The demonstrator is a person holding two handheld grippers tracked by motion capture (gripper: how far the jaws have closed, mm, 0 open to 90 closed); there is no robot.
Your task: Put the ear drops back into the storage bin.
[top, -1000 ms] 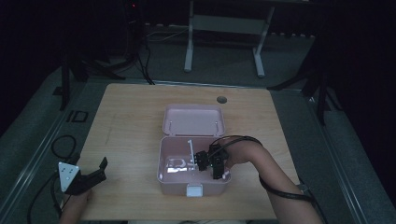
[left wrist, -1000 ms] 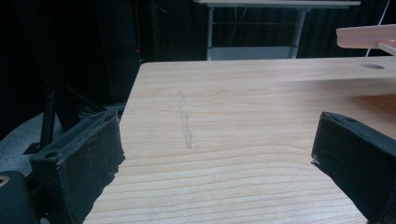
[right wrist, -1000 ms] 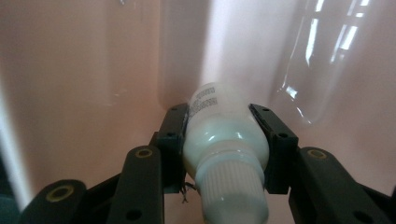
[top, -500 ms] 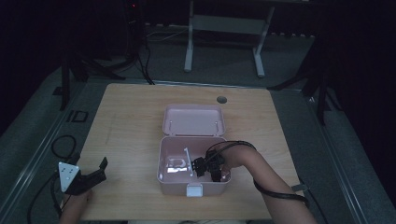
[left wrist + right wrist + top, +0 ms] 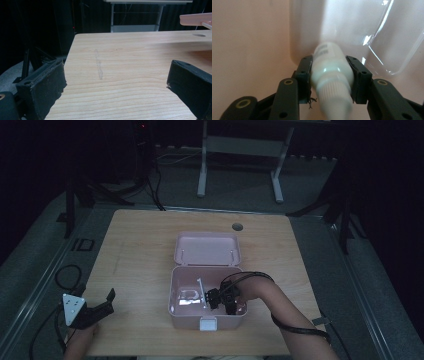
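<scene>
the right gripper [image 5: 329,80] is down inside the open pink box [image 5: 176,292], its jaws clamped on a small white bottle [image 5: 332,72] beside clear plastic packaging [image 5: 384,37]. the left gripper [image 5: 117,85] rests at the wooden table [image 5: 125,55] edge, jaws spread wide, holding nothing.

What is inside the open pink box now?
Inside the pink box are the right gripper holding a small white bottle, and clear plastic. The gripper and forearm cover the box's right side.
</scene>
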